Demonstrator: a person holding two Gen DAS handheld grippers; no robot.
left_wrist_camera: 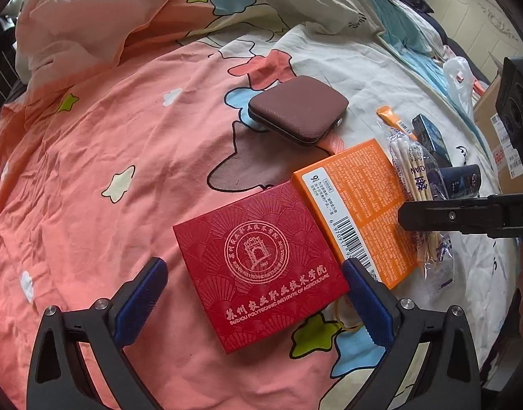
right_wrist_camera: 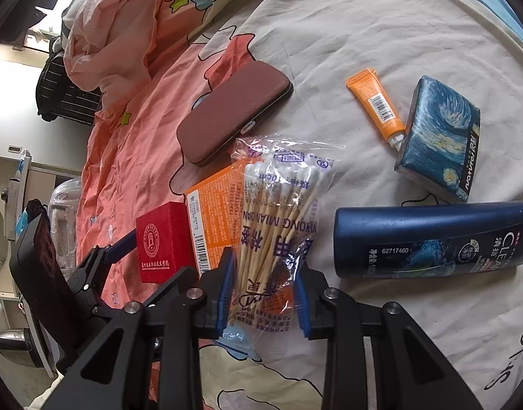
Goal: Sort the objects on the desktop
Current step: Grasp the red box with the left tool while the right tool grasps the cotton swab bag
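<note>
While the right gripper (right_wrist_camera: 264, 285) pinches the cotton-swab bag (right_wrist_camera: 278, 212) to lift it clear, the left gripper (left_wrist_camera: 258, 302) spreads released around the red box (left_wrist_camera: 258, 266) on the bed.

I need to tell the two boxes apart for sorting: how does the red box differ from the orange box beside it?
The red box is square with a gold round emblem; the orange box is longer, with small print and a barcode. The red box sits between the open left tongs, nothing on it; the orange box is partly covered by the bag of cotton swabs gripped by the right tongs. Both lie flat on the bedsheet, edges touching.
</note>
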